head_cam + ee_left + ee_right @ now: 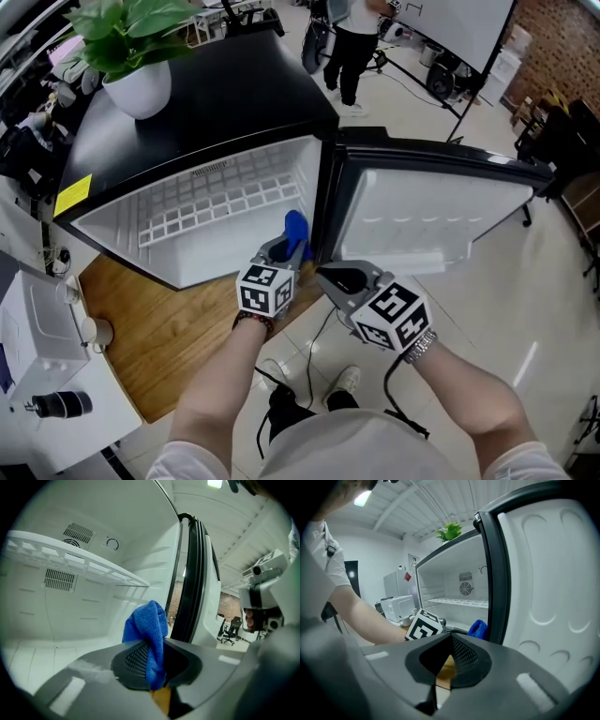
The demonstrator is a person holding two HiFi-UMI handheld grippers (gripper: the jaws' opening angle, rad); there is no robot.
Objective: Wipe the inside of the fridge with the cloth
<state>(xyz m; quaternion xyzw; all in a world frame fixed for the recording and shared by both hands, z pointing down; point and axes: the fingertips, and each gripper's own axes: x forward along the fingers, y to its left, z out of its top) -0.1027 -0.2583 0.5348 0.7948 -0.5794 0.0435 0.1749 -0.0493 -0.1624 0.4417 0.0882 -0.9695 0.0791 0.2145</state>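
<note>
The blue cloth [296, 232] is a soft, nappy rag, bunched into a thick fold. It looks light and limp, so it would likely drape and crumple rather than hold a flat face, and its pile should keep it from slipping out of a pinch. It sits at the front of the open fridge [187, 255], low down and close to the right edge of the opening where the door [422, 216] hinges. It is held in the air rather than lying on the fridge floor.

The left gripper [286, 249] has its jaws clamped on the lower part of the bunch, with a rounded tuft standing free above the tips. That hold seems sound. A grip nearer the middle would probably leave too little loose cloth to cushion the jaw tips against the white liner.

The right gripper [334, 278] hangs just beside it, in front of the door's edge, with its jaws closed together on nothing.

Above the cloth a white wire shelf [216, 202] spans the compartment. A potted plant [122, 42] stands on the fridge's black top, at its back left corner.
</note>
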